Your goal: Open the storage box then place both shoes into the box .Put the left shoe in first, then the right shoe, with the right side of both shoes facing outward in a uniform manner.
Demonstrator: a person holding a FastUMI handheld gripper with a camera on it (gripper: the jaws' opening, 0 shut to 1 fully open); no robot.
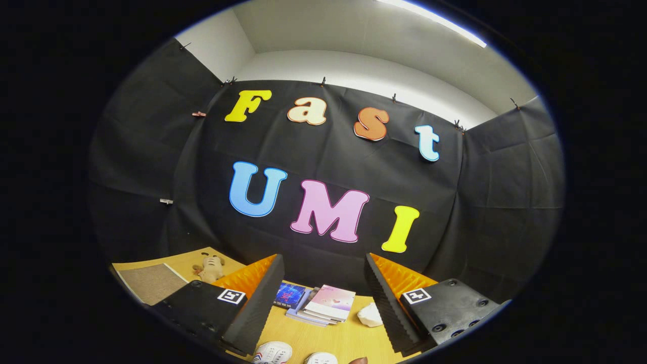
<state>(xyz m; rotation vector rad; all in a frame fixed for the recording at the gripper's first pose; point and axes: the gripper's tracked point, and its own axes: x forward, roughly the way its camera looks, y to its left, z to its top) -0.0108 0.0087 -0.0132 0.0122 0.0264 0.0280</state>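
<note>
The tool (323, 298) hangs above the surface (333, 341) with its two fingers spread wide and nothing between them, tilted up so that it faces mostly the booth wall. Down low, just below the fingers' gap, the toes of two white shoes peep in: one shoe (272, 352) near the left finger, with a touch of red and blue on its side, and the other shoe (321, 358) just beside it. Too little of either shows to tell which is the left shoe and which the right. Beyond the fingers lies a small stack of books (318, 303), and a crumpled white lump (370, 315) sits close to the right finger. Further off to the left are a plush toy (210, 268) and a grey mat (150, 283). No storage box can be made out, so opening it looks like the step still to be done. The shoes will likely be light, soft in the upper and stiffer at the sole and heel; a grip across the heel collar or the side wall near the opening should hold best, since the rounded toe may slip and the soft upper will squash under a hard pinch.
</note>
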